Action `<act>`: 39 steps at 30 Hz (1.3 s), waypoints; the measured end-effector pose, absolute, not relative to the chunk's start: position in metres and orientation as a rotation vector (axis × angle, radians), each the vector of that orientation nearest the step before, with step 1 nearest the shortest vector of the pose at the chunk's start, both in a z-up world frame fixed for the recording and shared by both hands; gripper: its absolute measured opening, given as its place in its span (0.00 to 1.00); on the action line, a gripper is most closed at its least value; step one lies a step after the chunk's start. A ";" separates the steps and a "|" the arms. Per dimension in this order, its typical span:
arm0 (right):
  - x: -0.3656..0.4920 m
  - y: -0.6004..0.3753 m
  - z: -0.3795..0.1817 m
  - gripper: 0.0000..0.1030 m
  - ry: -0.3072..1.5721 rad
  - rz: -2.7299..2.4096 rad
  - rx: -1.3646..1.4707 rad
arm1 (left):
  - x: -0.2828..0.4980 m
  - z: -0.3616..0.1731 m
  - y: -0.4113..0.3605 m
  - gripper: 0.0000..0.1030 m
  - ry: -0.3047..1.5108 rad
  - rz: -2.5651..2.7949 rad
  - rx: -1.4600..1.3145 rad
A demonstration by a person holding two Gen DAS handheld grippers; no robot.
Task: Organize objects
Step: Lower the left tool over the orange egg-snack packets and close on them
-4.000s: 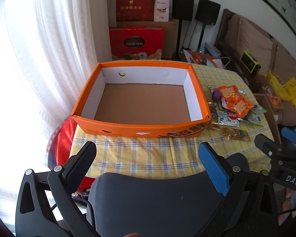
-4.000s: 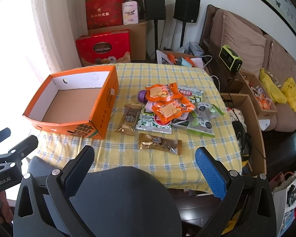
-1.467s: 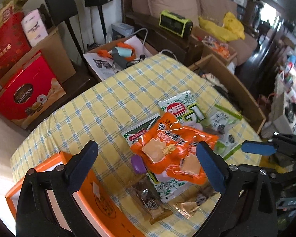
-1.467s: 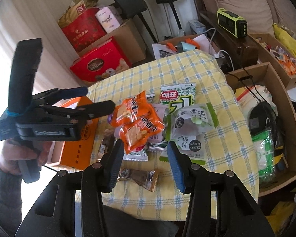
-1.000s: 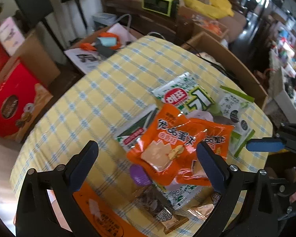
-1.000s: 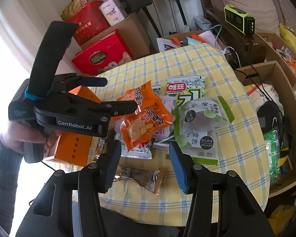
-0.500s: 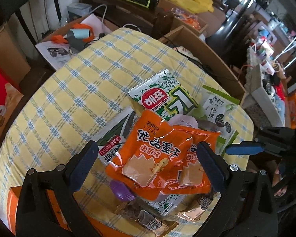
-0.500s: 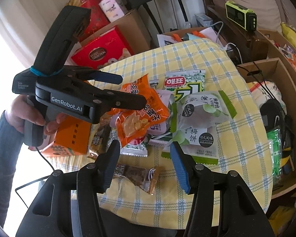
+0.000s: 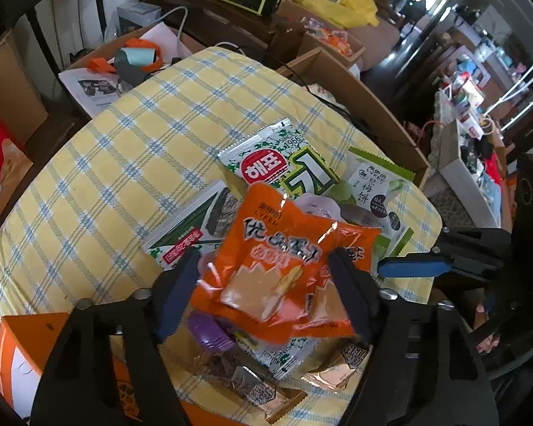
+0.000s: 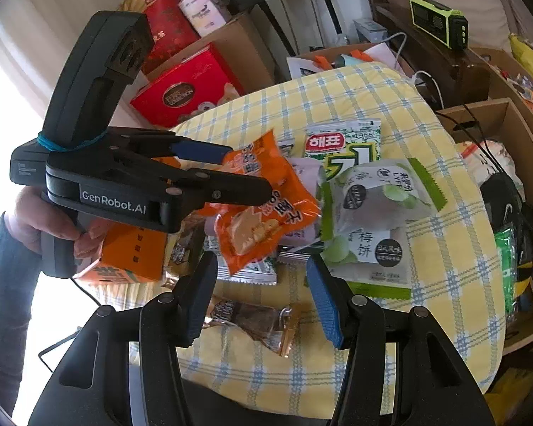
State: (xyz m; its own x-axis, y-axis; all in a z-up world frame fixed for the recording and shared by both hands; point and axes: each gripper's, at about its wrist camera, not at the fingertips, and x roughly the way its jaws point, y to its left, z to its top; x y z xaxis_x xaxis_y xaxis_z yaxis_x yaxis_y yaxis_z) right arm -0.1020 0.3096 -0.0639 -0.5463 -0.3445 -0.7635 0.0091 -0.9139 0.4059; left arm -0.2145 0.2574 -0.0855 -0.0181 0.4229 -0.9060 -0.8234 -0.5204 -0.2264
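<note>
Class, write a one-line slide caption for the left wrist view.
Left tool closing around an orange snack packet atop the snack pile.

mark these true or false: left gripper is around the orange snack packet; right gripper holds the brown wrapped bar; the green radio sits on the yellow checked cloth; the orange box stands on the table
1. The left gripper is around the orange snack packet: true; its jaws have just been closing on it.
2. The right gripper holds the brown wrapped bar: false; its jaws stand open above the bar.
3. The green radio sits on the yellow checked cloth: false; it is on dark furniture behind the table.
4. The orange box stands on the table: true.
</note>
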 end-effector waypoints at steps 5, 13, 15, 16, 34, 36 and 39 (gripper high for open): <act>-0.106 0.307 -0.068 0.53 -0.562 -2.530 1.379 | -0.217 -0.087 0.251 0.57 0.454 1.710 -1.348; -0.115 0.311 -0.080 0.44 -0.672 -2.516 1.400 | -0.210 -0.083 0.256 0.56 0.501 1.741 -1.322; -0.115 0.313 -0.080 0.40 -0.691 -2.521 1.399 | -0.209 -0.082 0.254 0.51 0.506 1.748 -1.316; -0.114 0.314 -0.079 0.38 -0.680 -2.532 1.406 | -0.208 -0.081 0.251 0.50 0.501 1.755 -1.315; -0.110 0.309 -0.075 0.34 -0.631 -2.604 1.411 | -0.186 -0.070 0.241 0.42 0.464 1.814 -1.332; -0.109 0.308 -0.076 0.34 -0.631 -2.595 1.408 | -0.185 -0.071 0.241 0.42 0.469 1.818 -1.337; -0.109 0.305 -0.074 0.34 -0.611 -2.603 1.405 | -0.181 -0.071 0.240 0.42 0.473 1.844 -1.339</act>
